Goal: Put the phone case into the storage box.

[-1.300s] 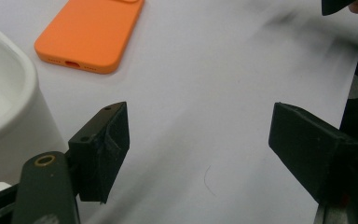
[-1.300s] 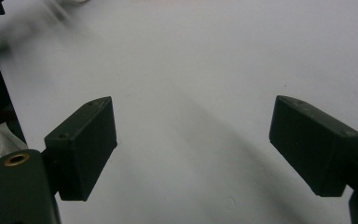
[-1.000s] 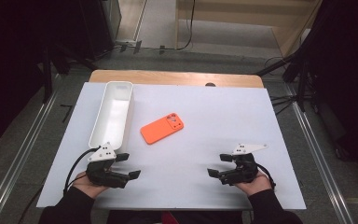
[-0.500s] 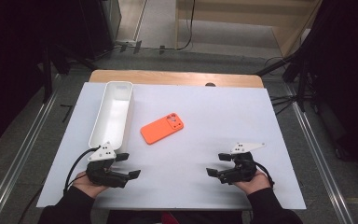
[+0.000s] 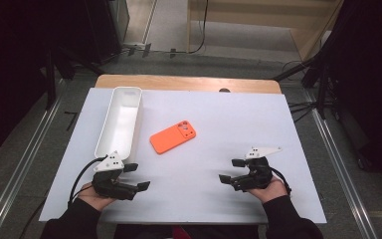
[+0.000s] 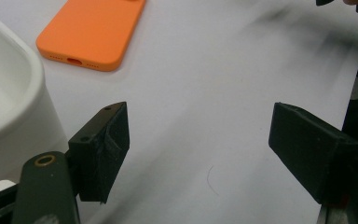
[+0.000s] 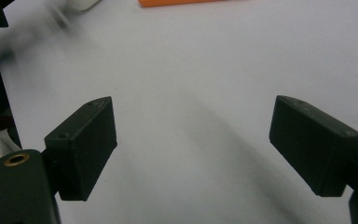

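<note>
An orange phone (image 5: 173, 137) lies face down near the middle of the white mat (image 5: 204, 119), its camera end pointing to the far right. My left gripper (image 5: 137, 177) rests at the near left, open and empty, just in front of the long white tray (image 5: 120, 122). In the left gripper view the jaws (image 6: 200, 140) stand wide apart, with the phone (image 6: 93, 32) ahead to the left and the tray's corner (image 6: 9, 107) beside the left jaw. My right gripper (image 5: 230, 170) rests at the near right, open, with bare mat between its jaws (image 7: 193, 140).
The tray is empty and runs from the near left toward the far edge. A wooden table edge (image 5: 189, 83) shows beyond the mat. Dark stands and cables flank the table on the floor.
</note>
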Demonstrator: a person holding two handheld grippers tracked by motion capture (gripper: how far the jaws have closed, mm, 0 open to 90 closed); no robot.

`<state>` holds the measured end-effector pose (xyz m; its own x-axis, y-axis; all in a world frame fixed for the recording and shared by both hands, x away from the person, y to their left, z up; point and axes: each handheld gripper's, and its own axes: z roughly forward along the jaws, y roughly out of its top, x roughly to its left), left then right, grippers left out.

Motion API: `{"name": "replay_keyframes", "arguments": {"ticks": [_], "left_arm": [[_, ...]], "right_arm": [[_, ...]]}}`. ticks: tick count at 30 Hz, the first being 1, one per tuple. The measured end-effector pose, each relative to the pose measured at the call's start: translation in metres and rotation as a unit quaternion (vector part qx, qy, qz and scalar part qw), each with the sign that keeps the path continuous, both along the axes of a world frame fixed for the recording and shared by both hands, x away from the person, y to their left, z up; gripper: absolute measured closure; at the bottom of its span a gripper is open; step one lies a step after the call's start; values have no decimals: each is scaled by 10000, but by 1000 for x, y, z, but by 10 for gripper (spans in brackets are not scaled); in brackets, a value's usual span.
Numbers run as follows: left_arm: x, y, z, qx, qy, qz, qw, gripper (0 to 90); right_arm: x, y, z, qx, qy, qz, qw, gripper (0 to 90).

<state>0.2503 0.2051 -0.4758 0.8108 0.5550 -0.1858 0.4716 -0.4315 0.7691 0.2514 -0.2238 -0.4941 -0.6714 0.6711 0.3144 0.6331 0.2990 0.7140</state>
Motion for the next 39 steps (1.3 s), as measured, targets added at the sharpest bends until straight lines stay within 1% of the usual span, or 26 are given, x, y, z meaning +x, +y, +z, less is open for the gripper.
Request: {"name": "replay_keyframes", "arguments": {"ticks": [7, 10, 12, 15, 17, 19, 21, 24, 26, 32, 39], "left_arm": [[0, 0, 0, -2, -2, 8, 10000, 203], [0, 1, 0, 12, 2, 4, 10000, 203], [0, 1, 0, 19, 2, 2, 10000, 203], [0, 1, 0, 2, 11, 11, 10000, 203], [-1, 1, 0, -3, 13, 15, 10000, 203], [-1, 1, 0, 2, 16, 12, 10000, 203], [-1, 0, -1, 6, 26, -9, 10000, 203], [-1, 0, -1, 19, 19, -22, 10000, 203], [-1, 0, -1, 4, 23, -15, 10000, 203], [-1, 0, -1, -16, 42, -11, 10000, 203], [-1, 0, -1, -22, 35, -22, 10000, 203]], "right_arm": [[7, 1, 5, 30, -33, 6, 10000, 135], [10, 3, 7, 36, -69, 57, 10000, 135], [13, 4, 8, 33, -81, 141, 9999, 135], [15, 5, 8, 25, -58, 206, 9998, 135], [19, 7, 10, 26, -38, 252, 9997, 135], [21, 7, 10, 24, -67, 278, 9996, 135], [24, 10, 12, -6, -43, 347, 9994, 136], [26, 13, 13, -29, -30, 377, 9993, 136], [29, 14, 14, -42, -50, 422, 9991, 136], [35, 19, 16, -68, -66, 490, 9988, 136], [47, 28, 18, -68, -36, 497, 9987, 136]]}}
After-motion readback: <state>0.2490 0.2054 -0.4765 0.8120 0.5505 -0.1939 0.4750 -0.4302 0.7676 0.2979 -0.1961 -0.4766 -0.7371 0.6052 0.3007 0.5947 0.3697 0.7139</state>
